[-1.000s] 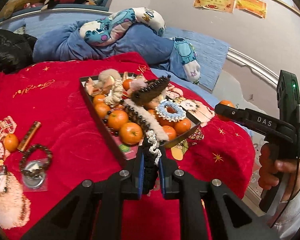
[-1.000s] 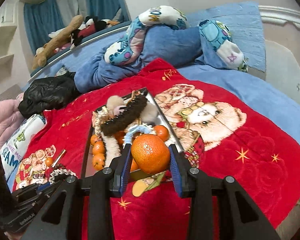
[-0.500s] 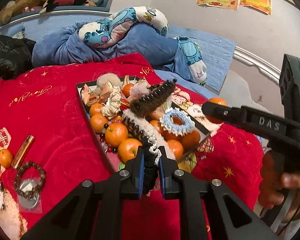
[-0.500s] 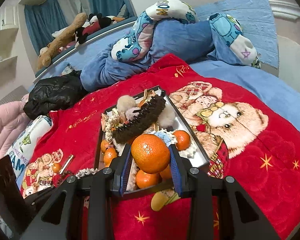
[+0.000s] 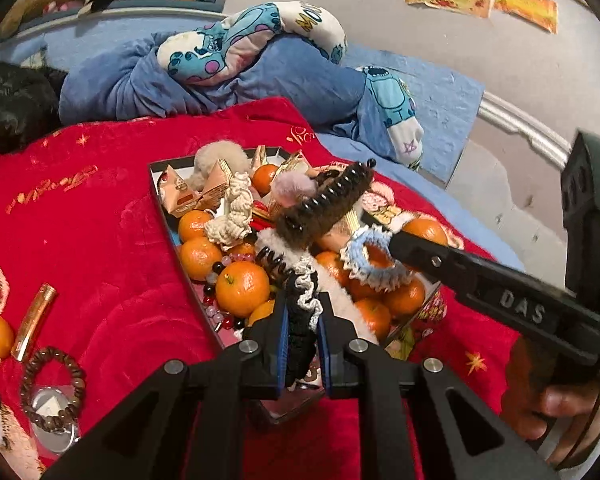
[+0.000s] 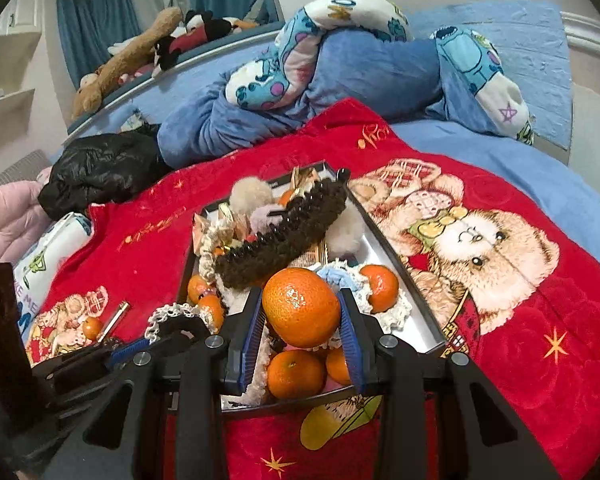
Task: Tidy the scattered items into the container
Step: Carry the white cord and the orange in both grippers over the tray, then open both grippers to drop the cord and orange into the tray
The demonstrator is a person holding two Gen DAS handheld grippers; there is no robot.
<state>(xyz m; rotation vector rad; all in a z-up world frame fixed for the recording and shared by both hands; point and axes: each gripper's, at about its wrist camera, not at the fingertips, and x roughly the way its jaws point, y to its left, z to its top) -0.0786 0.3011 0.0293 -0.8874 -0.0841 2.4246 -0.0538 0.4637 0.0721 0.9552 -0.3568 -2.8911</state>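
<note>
Left wrist: left gripper [image 5: 303, 334] clamped tight on black-white scrunchie [image 5: 305, 312], over near edge of tray [image 5: 162, 216] w/ tangerines.

Right wrist: right gripper [image 6: 303, 334] part-closed, pinching tangerine [image 6: 301, 307] above tray [image 6: 400, 270] on red blanket [image 6: 540, 340].

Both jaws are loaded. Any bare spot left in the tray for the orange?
A bare strip of tray floor runs along the wall nearest the bear print, between the white pompom and a loose orange. Everywhere else is heaped.
</note>
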